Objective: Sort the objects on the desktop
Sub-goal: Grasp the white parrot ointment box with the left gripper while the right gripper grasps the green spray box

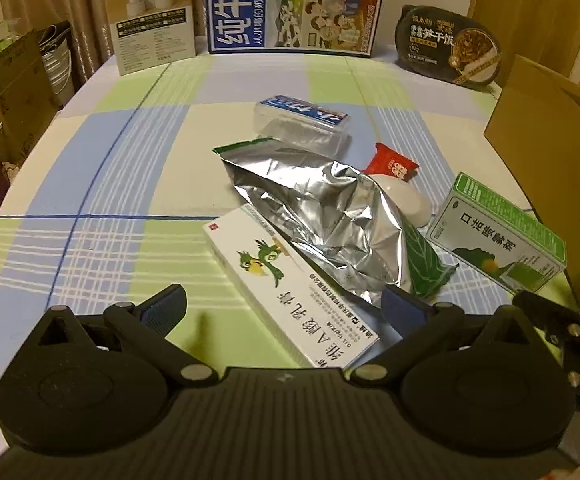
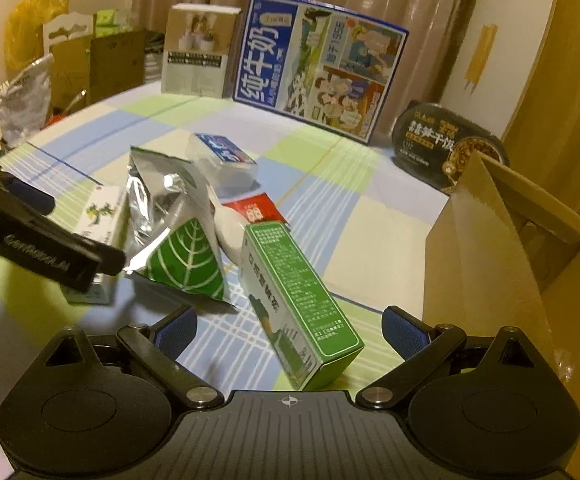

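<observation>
- Evidently the sort is at its pick stage: both tools hover spread wide over a loose heap, and neither holds anything.
- Left gripper (image 1: 284, 304) has its jaws on either side of the near end of the white ointment box (image 1: 286, 284), which lies flat on the checked tablecloth (image 1: 102, 184) with its far end tucked under the foil pouch (image 1: 322, 216).
- Right gripper (image 2: 290, 330) straddles the green spray box (image 2: 298, 300), lying flat and pointing away from the camera, just beside the pouch's green leaf end.
- Each next move probably calls for lowering until the blue pads flank the box's long sides, then closing.
- Room: the open cardboard carton (image 2: 502, 240) stands near on the right, a likely bin; its raised flap is an edge to clear when lifting.
- Behind the heap lie a clear plastic case (image 1: 302, 124), a red sachet (image 1: 390, 162) and a white rounded object (image 1: 402, 196), close together.
- Left of the heap the cloth is open.
- Pulling the ointment box could drag the pouch.
</observation>
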Motion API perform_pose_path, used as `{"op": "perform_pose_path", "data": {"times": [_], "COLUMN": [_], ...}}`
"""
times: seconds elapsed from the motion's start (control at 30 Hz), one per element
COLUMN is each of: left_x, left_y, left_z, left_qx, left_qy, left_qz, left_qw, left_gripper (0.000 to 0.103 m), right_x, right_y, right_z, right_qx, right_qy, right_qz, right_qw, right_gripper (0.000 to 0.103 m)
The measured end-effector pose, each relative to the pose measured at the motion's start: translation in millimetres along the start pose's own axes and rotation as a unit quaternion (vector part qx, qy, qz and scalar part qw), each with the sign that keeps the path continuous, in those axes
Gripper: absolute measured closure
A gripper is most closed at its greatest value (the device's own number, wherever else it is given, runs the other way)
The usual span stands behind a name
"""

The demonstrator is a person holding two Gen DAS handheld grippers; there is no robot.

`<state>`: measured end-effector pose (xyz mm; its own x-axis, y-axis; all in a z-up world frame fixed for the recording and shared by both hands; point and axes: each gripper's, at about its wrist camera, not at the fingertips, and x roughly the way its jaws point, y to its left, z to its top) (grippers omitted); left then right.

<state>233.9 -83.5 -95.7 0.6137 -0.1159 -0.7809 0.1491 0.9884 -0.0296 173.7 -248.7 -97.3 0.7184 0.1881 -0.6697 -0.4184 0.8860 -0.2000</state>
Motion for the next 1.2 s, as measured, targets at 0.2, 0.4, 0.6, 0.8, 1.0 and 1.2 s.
{"op": "perform_pose_path", "data": {"times": [0.2,0.4,0.6,0.8,1.0,1.2], "left_x": [7,9,12,6,-10,-43], "left_y": [-5,3,4,5,3,2], "left_z": [-3,-5,-10,-14,-28,-54], "left_qx": [0.028,0.026,0.036,0.034,0.036,0.029], "left_qy": [0.004,0.003,0.024,0.028,0.037,0.037], "left_qz": [0.007,0.014,0.018,0.022,0.019,-0.005], "left_qw": [0.9996,0.9996,0.9989,0.9988,0.9985,0.9989], "left_gripper": [0.001,0.007,0.037,0.061,0.069,0.070], "right_x": [16,23,21,7,-20,-48], "right_y": [0,-3,-7,-12,-10,-18], "right_z": [-1,-3,-4,-5,-15,-36], "right_qx": [-0.010,-0.003,0.006,0.025,0.098,0.214], "right_qy": [0.016,0.027,0.027,0.022,0.037,0.051], "right_qz": [-0.007,-0.005,-0.015,-0.008,0.053,0.115], "right_qw": [1.000,1.000,1.000,0.999,0.993,0.969], "right_gripper": [0.006,0.020,0.045,0.072,0.076,0.076]}}
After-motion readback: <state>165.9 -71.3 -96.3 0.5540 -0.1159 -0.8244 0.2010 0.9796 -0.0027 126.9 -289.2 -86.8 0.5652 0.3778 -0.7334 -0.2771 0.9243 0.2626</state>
